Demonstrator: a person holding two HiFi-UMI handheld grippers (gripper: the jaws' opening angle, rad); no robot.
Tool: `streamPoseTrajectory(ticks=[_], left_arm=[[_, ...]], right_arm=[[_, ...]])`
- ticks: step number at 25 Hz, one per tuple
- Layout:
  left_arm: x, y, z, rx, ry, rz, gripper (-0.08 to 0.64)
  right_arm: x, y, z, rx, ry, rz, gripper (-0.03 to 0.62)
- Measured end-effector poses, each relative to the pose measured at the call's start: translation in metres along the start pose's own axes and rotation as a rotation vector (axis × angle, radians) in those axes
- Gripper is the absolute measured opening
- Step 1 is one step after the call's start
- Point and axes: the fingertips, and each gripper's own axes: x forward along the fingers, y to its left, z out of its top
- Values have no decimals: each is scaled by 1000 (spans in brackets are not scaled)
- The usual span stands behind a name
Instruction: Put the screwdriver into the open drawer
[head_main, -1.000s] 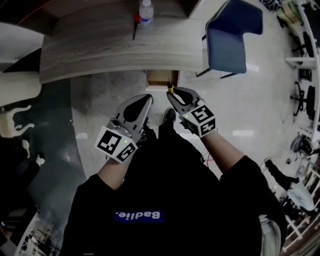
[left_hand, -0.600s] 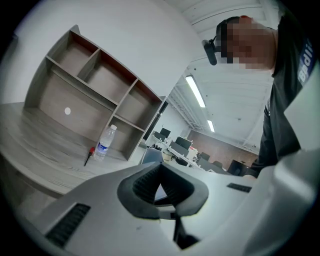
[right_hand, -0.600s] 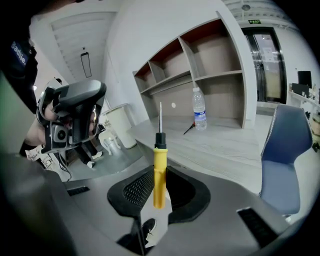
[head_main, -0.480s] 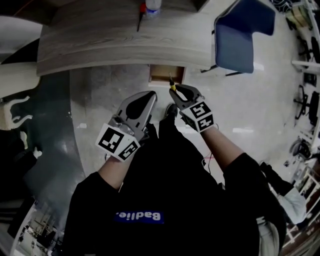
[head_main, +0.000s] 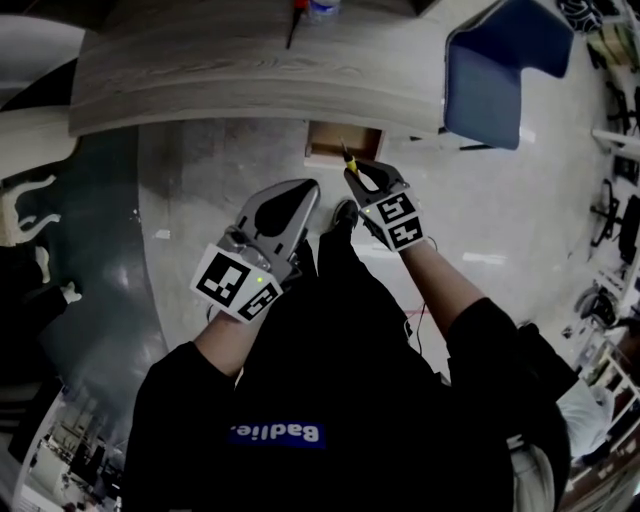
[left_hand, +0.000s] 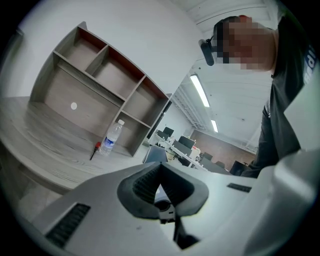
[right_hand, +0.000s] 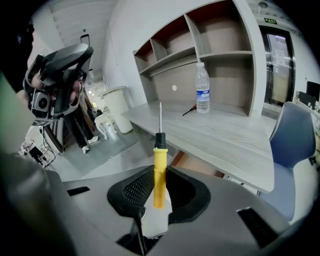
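Screwdriver (right_hand: 159, 172) sits pinched by its yellow handle in the right gripper's (head_main: 352, 172) jaws. Its metal shaft pokes out past the tips, just in front of the open drawer (head_main: 341, 141) under the bench (head_main: 230, 85).

My take on doing this bit well: keep the squeeze on the handle and bring the shaft in under the bench edge without clipping it. Get the whole tool low over the drawer opening and fairly flat, and only then let the jaws go. Dropping it from up here would probably bounce it onto the floor.

The left gripper (head_main: 306, 188) has its jaws closed on nothing and hangs off to the side, so it's not in the way.

Hard to see:
- The bench overhang covers most of the drawer's inside, so I can't tell what's in there or how deep it goes.
- In the right gripper view the drawer is just a brownish sliver behind the jaws.
- Next to the water bottle (right_hand: 202, 94) there's a red-handled tool (right_hand: 189, 110), too small to identify.
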Motion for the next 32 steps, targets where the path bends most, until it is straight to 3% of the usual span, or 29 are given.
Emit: streamPoseTrajectory(ticks=[19,32], left_arm=[[-2,25,-19,-27,-2,46,2],[-4,34,-28,-29,12,61,2]], right_arm=[[63,-35,-55,-145,202,-70,94],[93,-47,-78,-169,286,-90,94]])
